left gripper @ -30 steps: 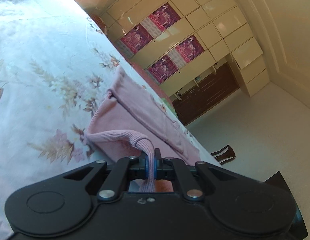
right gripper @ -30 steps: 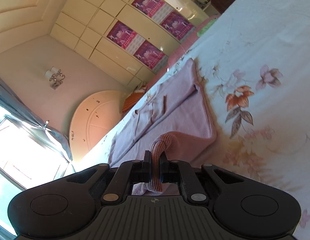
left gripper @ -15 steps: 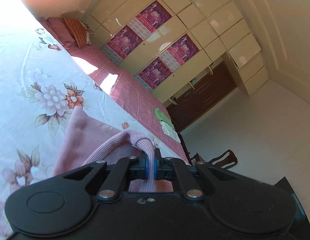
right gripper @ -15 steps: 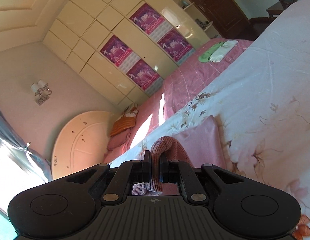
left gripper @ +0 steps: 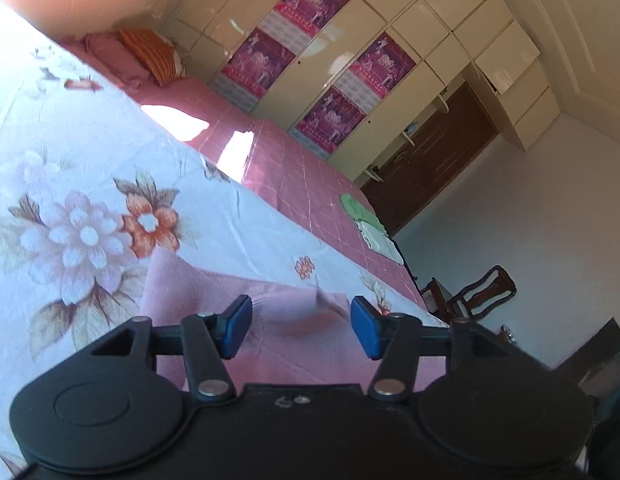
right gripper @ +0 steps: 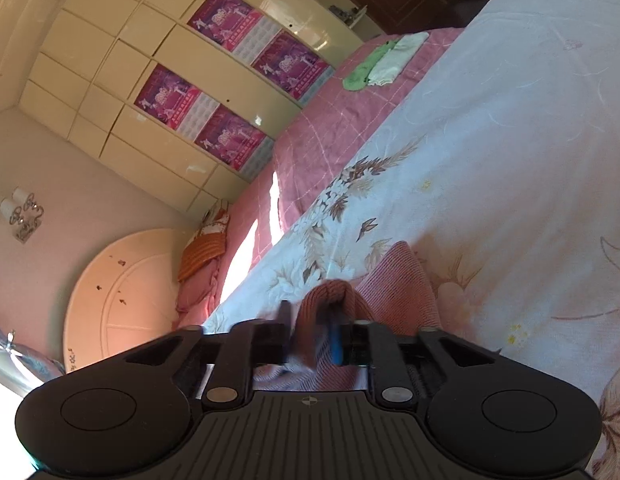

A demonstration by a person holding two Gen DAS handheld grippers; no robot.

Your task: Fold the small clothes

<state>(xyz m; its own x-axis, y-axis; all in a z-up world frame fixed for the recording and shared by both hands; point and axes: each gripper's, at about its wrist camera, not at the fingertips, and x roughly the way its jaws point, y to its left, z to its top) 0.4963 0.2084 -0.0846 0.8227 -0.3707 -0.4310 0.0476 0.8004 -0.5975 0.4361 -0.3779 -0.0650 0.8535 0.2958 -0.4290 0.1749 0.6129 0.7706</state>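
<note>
A small pink knit garment [left gripper: 198,292] lies on the floral bedsheet [left gripper: 70,184]. My left gripper [left gripper: 300,326] is open just above it, with nothing between its blue pads [left gripper: 238,326]. In the right wrist view the same pink garment [right gripper: 397,284] has a ribbed fold standing up between the fingers of my right gripper [right gripper: 311,334]. The right jaws are blurred and partly apart, with the fold still between them. I cannot tell whether they still grip it.
A pink quilted cover [left gripper: 286,168] lies past the floral sheet, with green and white folded cloths [right gripper: 373,62] on it. Orange and pink pillows [left gripper: 150,56] sit by the headboard. Cream wardrobes with purple posters [right gripper: 230,80] line the wall. A dark wooden chair [left gripper: 477,292] stands beyond the bed.
My left gripper has opened and let go of the pink garment, which now lies flat. My right gripper's jaws have spread from fully shut. Both have moved forward over the bed.
</note>
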